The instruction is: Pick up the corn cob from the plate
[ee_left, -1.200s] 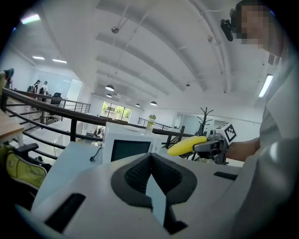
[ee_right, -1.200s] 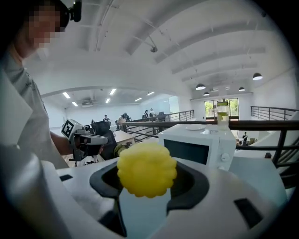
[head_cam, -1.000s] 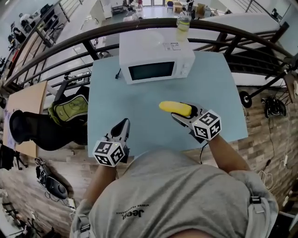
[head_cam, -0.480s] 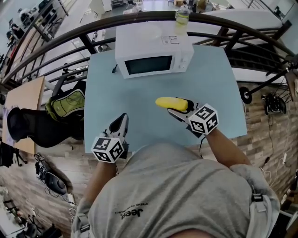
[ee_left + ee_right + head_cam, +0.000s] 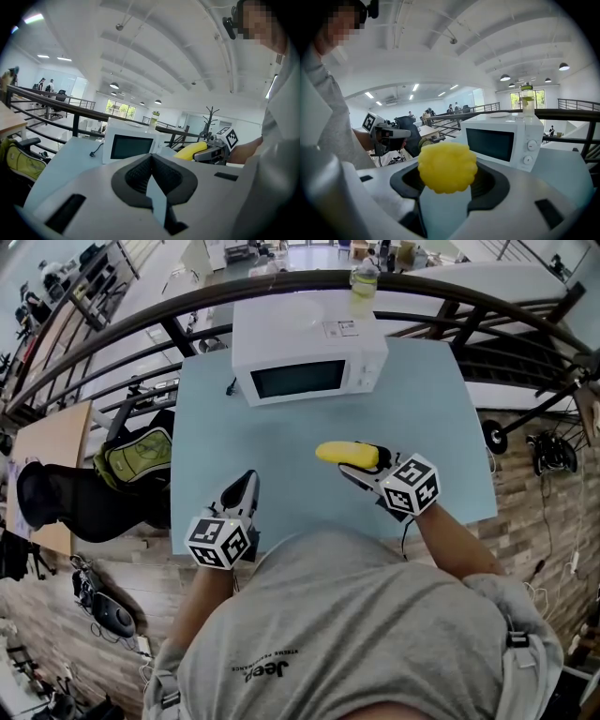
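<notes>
My right gripper [image 5: 361,465] is shut on a yellow corn cob [image 5: 347,454], which it holds level above the middle of the light blue table [image 5: 431,418]. In the right gripper view the cob's round end [image 5: 447,167] fills the space between the jaws. The left gripper view has the cob [image 5: 190,151] at its right. My left gripper [image 5: 246,491] rests near the table's front edge with its jaws together and nothing between them. No plate shows on the table.
A white microwave [image 5: 309,357] stands at the table's far side with its door closed and a bottle [image 5: 364,282] on top. Beyond the table runs a dark railing [image 5: 187,306]. A green backpack [image 5: 141,451] lies left of the table.
Hardly anything has moved. The head view shifted slightly, and the right gripper keeps the corn cob in about the same spot before the microwave.
</notes>
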### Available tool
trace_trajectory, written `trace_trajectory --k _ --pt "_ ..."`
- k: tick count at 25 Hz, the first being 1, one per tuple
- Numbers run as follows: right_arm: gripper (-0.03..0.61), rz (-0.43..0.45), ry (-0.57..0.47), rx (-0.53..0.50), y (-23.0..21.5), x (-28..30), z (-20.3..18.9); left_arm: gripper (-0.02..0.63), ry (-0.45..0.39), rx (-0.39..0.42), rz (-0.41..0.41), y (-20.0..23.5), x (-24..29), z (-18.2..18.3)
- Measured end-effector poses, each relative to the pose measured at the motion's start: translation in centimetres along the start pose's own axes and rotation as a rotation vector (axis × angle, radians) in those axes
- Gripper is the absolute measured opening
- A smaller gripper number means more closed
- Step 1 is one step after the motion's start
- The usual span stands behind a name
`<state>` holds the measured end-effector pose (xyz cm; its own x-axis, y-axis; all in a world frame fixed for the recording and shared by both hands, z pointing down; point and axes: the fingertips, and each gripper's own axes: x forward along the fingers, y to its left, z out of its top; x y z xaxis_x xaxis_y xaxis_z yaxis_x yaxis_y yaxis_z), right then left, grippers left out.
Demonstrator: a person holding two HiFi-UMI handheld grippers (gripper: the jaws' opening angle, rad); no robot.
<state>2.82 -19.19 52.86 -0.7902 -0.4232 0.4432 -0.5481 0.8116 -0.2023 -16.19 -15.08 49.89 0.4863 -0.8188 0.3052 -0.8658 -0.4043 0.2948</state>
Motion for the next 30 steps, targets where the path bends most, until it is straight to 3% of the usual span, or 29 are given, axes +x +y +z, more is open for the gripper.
trace_trajectory --k 30 --pt "0.256 -0.009 0.012 -0.031 0.15 -0.06 -0.05 0.008 0.000 0.007 0.006 0.38 -0.45 0.06"
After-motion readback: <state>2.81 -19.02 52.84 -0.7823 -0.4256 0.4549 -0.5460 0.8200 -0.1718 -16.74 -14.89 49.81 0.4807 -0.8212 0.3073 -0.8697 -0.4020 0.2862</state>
